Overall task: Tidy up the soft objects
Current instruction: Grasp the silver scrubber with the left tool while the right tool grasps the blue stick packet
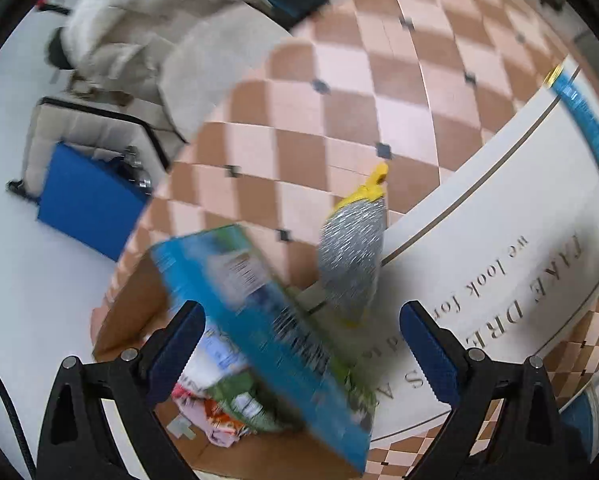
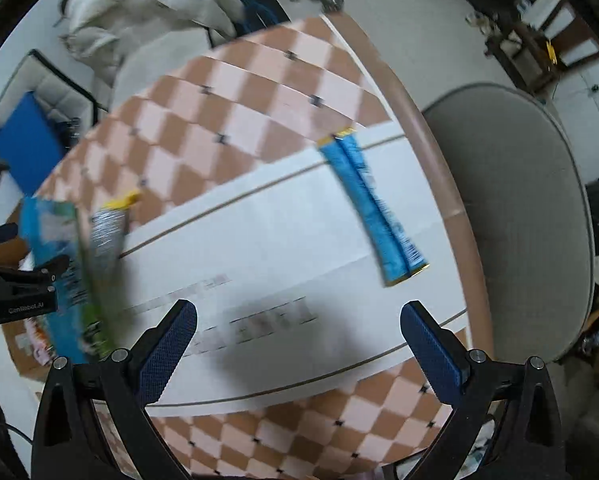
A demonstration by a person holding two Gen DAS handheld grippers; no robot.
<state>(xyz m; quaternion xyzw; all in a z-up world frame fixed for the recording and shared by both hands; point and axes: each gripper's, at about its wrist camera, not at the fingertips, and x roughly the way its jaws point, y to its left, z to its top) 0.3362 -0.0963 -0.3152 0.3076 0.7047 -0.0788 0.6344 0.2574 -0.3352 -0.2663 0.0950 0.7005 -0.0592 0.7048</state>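
Note:
In the left wrist view my left gripper [image 1: 301, 344] is open; a blue-and-green soft pack [image 1: 267, 320] lies tilted between its fingers, over a cardboard box [image 1: 131, 320] with colourful packs [image 1: 219, 408] inside. I cannot tell whether the fingers touch it. A silver-and-yellow pouch [image 1: 353, 256] stands behind it. In the right wrist view my right gripper [image 2: 299, 340] is open and empty above the white mat [image 2: 279, 240]. A long blue pack [image 2: 373, 208] lies on the mat at the right. The blue-green pack [image 2: 59, 264], silver pouch [image 2: 107, 236] and left gripper [image 2: 19, 284] show at left.
A checkered tablecloth [image 1: 339, 100] covers the round table. A chair with a beige coat [image 1: 147, 40] and a blue folder [image 1: 87, 200] stand beyond the far edge. A grey cushioned seat [image 2: 519, 208] is to the right of the table.

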